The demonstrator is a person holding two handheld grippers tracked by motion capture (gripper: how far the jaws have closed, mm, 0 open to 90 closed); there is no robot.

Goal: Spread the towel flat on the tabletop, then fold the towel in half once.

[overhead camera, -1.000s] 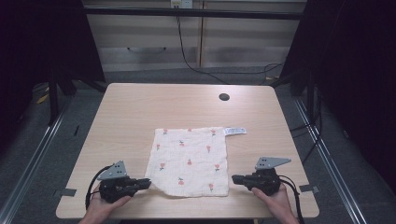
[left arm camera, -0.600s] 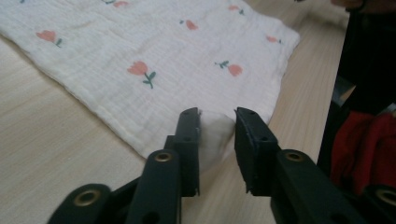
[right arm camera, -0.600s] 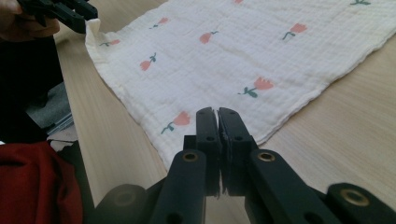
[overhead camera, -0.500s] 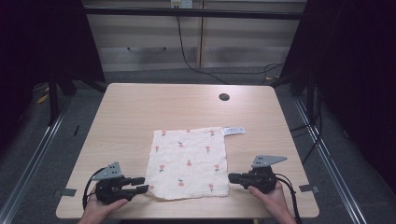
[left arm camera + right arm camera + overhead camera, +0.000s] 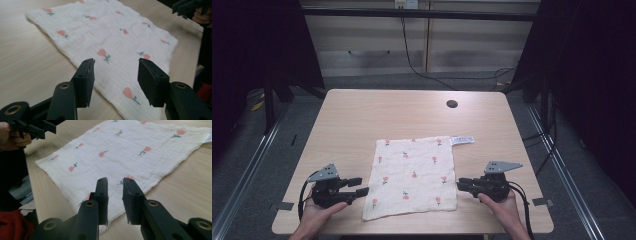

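Muslin-looking cloth (image 5: 413, 176) near the surface's front edge: light, floppy (zero stiffness), pinch a corner. Left tongs (image 5: 360, 190) and right tongs (image 5: 461, 184) just opened, nothing gripped.

Lab recording bay — black curtains (image 5: 597, 75), floor rails (image 5: 249, 165), bare table (image 5: 377, 112)

A white cloth (image 5: 413, 176) printed with small red flowers lies flat on the pale wooden bench (image 5: 362, 115), a white tag (image 5: 462, 140) at its far right corner. The left gripper (image 5: 360, 189) sits just off the cloth's near left edge and the right gripper (image 5: 460, 184) just off its near right edge (each in a hand). Both pairs of jaws have just been opening, nothing between them, and a dark round hole (image 5: 452, 104) lies far back.
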